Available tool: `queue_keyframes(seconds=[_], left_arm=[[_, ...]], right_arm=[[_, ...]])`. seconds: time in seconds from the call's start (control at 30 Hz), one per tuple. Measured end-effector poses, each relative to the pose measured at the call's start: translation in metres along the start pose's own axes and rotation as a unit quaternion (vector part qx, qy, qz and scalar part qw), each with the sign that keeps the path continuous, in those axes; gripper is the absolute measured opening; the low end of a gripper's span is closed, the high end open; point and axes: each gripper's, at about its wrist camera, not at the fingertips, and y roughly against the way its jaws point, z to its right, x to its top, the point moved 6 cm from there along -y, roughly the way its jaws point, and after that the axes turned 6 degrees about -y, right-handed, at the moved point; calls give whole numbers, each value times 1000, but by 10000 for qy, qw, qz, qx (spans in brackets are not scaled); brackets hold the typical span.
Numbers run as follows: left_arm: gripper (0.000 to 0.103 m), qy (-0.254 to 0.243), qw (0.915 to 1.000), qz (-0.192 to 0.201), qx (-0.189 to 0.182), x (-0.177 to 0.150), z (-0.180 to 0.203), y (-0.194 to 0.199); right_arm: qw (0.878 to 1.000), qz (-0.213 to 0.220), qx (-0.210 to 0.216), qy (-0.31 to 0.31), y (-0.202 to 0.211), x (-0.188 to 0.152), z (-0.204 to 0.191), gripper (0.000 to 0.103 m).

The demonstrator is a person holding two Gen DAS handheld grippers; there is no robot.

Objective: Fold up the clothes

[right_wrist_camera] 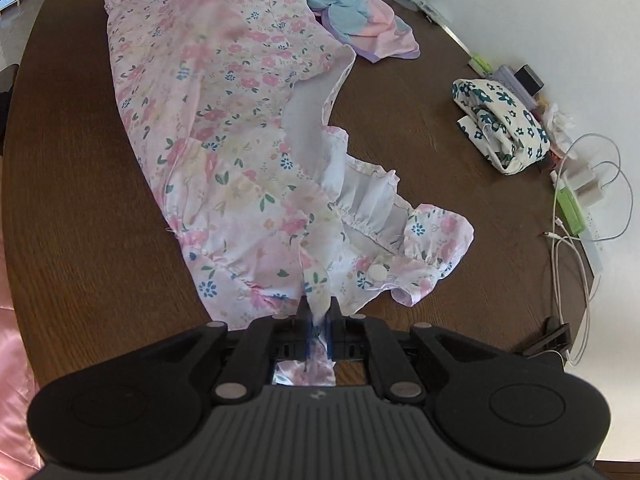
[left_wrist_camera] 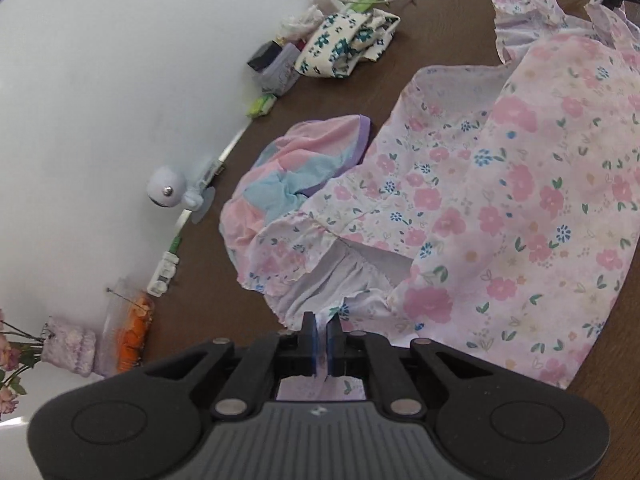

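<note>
Pink floral dress [right_wrist_camera: 224, 128], one, pinched by two tools: left tool [left_wrist_camera: 323, 322], right tool [right_wrist_camera: 318, 308].

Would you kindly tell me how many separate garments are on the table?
3. The pink floral dress lies spread mid-table; the pastel garment is partly tucked under its far edge; the folded teal-flowered piece lies near the wall. Others may be hidden.

1. Ahead of the left gripper [left_wrist_camera: 322, 322]: floral dress [left_wrist_camera: 500, 184] covers the table [left_wrist_camera: 340, 96]; no bare wood straight ahead.
2. Ahead-left of its jaws: pastel garment [left_wrist_camera: 296, 168] touches the dress edge; bare strip beyond it.
3. Far left, along the wall: small white camera [left_wrist_camera: 166, 190], orange packet [left_wrist_camera: 134, 332], clutter line.
4. Right gripper [right_wrist_camera: 318, 308]: bare wood left of its jaws, wide lane.
5. Right of its jaws: open wood, then folded floral cloth [right_wrist_camera: 500, 124] and white cables [right_wrist_camera: 580, 216] at the edge.
</note>
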Motion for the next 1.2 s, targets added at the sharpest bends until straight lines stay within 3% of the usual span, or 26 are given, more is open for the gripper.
queue_keyframes(seconds=[0.27, 0.3, 0.33, 0.37, 0.43, 0.5, 0.6, 0.67, 0.7, 0.87, 0.93, 0.97, 1.0, 1.03, 1.2], left_arm=[[11, 84, 9993, -4, -373, -6, 9, -26], [13, 96, 9992, 0, -387, -6, 10, -27], [22, 132, 9992, 5, -385, -7, 9, -27], [26, 191, 9992, 16, -351, -7, 8, -26], [51, 308, 9991, 40, -282, -8, 5, -25], [54, 508, 9986, 110, -114, -10, -3, -16], [59, 913, 9952, 331, 153, -15, -17, 8], [69, 1076, 9926, 525, 195, -15, -17, 26], [71, 1135, 9914, 624, 196, -15, -16, 35], [71, 1340, 9845, 1132, -81, -3, 15, 67], [62, 1395, 9824, 1221, -237, 1, 32, 69], [48, 1421, 9818, 1222, -307, 3, 41, 69], [40, 1460, 9813, 1194, -385, 3, 49, 66], [30, 1504, 9806, 1167, -468, 3, 55, 64], [28, 1762, 9765, 1046, -662, -6, 72, 46]], right_arm=[[9998, -113, 188, 7, -16, -4, 1, 10], [9998, -101, 189, -10, -16, -4, 1, 12], [9998, -77, 178, -34, -16, -5, 2, 13], [9998, -52, 167, -58, -16, -6, 3, 19], [9998, 18, 140, -131, -12, -8, 5, 35], [9994, 170, 126, -284, -3, -11, 9, 54], [9961, 555, 177, -662, 21, -19, 16, 66], [9920, 848, 183, -914, 38, -24, 19, 79], [9893, 1008, 183, -1036, 46, -27, 20, 80], [9636, 2040, 483, -1661, 73, -16, 6, 79], [9576, 2181, 618, -1780, 66, -3, -12, 72], [9554, 2227, 677, -1815, 62, 3, -21, 52], [9572, 2183, 702, -1764, 54, 11, -32, 33], [9584, 2149, 725, -1735, 44, 19, -42, 29], [9595, 2076, 809, -1722, 2, 53, -78, 29]])
